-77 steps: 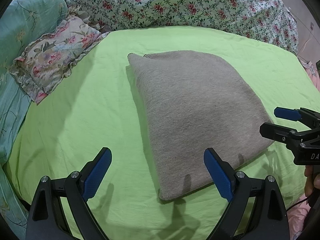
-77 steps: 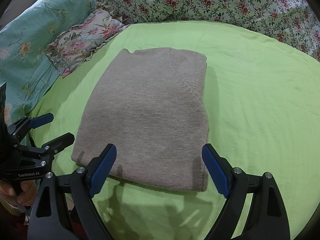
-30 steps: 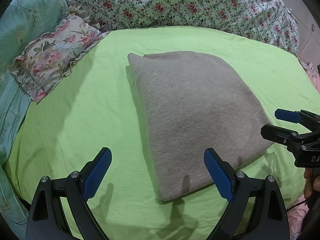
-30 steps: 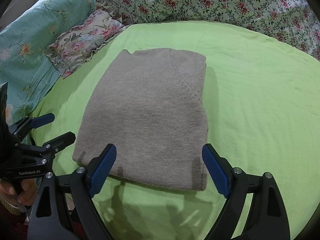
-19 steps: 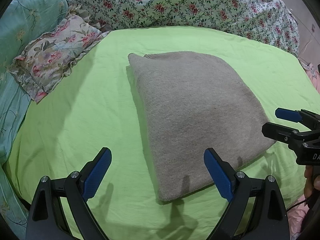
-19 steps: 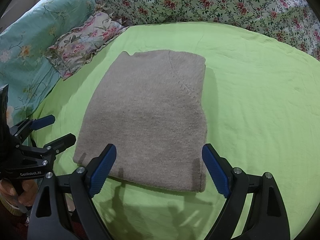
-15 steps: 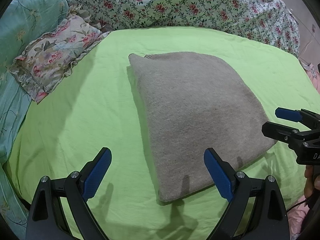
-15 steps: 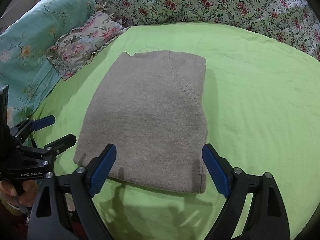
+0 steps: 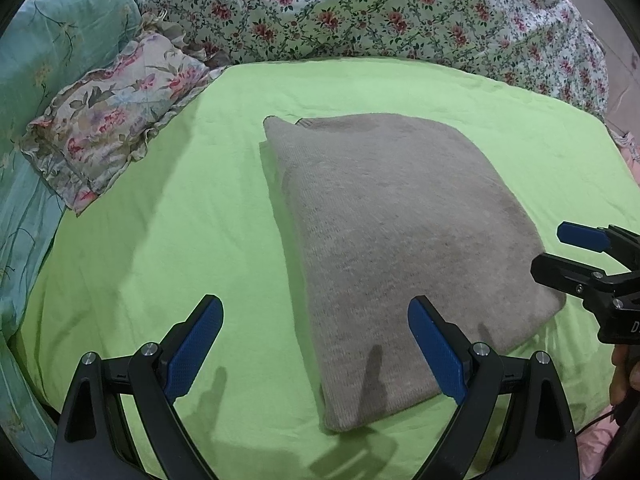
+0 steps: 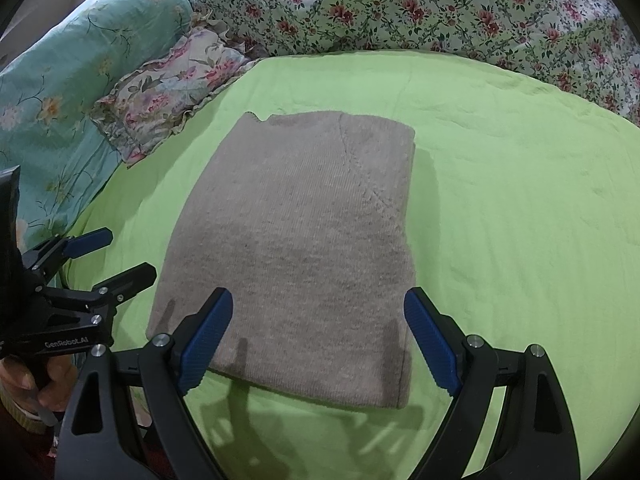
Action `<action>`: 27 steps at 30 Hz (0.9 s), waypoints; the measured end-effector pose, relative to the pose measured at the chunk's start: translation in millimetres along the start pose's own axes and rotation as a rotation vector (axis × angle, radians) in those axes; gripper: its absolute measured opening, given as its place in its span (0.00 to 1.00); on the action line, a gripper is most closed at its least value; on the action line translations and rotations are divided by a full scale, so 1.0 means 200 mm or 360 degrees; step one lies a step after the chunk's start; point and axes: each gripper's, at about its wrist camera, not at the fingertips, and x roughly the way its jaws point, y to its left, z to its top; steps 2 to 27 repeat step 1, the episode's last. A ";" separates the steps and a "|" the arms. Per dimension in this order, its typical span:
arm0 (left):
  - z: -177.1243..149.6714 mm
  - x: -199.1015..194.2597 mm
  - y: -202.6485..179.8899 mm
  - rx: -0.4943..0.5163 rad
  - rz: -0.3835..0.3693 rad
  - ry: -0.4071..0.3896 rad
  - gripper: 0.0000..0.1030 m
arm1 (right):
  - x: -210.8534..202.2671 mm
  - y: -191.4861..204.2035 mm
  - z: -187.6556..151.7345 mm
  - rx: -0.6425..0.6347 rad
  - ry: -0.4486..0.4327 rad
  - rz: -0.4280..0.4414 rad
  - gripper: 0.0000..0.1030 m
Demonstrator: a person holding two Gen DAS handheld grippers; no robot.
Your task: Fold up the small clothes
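Note:
A grey knitted garment point(image 9: 400, 240) point(image 10: 304, 248), folded into a thick rectangle, lies flat on the lime-green sheet point(image 9: 160, 220). My left gripper point(image 9: 316, 332) hovers open above the garment's near left corner, nothing between its blue pads. In the right wrist view my right gripper point(image 10: 318, 320) hangs open over the garment's near edge, its pads apart and clear of the cloth. Each gripper also shows at the edge of the other view: the right gripper point(image 9: 560, 252) and the left gripper point(image 10: 120, 256), both with jaws apart.
A floral frilled pillow point(image 9: 108, 120) and a teal flowered quilt point(image 10: 52, 92) lie at the left. A flowered blanket point(image 9: 360, 8) is heaped along the far side. A hand point(image 10: 24, 384) grips the left tool's handle. Bare green sheet point(image 10: 520, 220) spreads to the right.

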 end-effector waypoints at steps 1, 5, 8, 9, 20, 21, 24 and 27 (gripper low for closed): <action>0.01 0.01 0.00 0.0000 -0.0005 0.0002 0.91 | 0.01 -0.01 0.01 0.0002 0.0006 -0.0006 0.85; 0.01 0.01 0.00 0.0000 -0.0005 0.0002 0.91 | 0.01 -0.01 0.01 0.0002 0.0006 -0.0006 0.85; 0.01 0.01 0.00 0.0000 -0.0005 0.0002 0.91 | 0.01 -0.01 0.01 0.0002 0.0006 -0.0006 0.85; 0.01 0.01 0.00 0.0000 -0.0005 0.0002 0.91 | 0.01 -0.01 0.01 0.0002 0.0006 -0.0006 0.85; 0.01 0.01 0.00 0.0000 -0.0005 0.0002 0.91 | 0.01 -0.01 0.01 0.0002 0.0006 -0.0006 0.85; 0.01 0.01 0.00 0.0000 -0.0005 0.0002 0.91 | 0.01 -0.01 0.01 0.0002 0.0006 -0.0006 0.85; 0.01 0.01 0.00 0.0000 -0.0005 0.0002 0.91 | 0.01 -0.01 0.01 0.0002 0.0006 -0.0006 0.85; 0.01 0.01 0.00 0.0000 -0.0005 0.0002 0.91 | 0.01 -0.01 0.01 0.0002 0.0006 -0.0006 0.85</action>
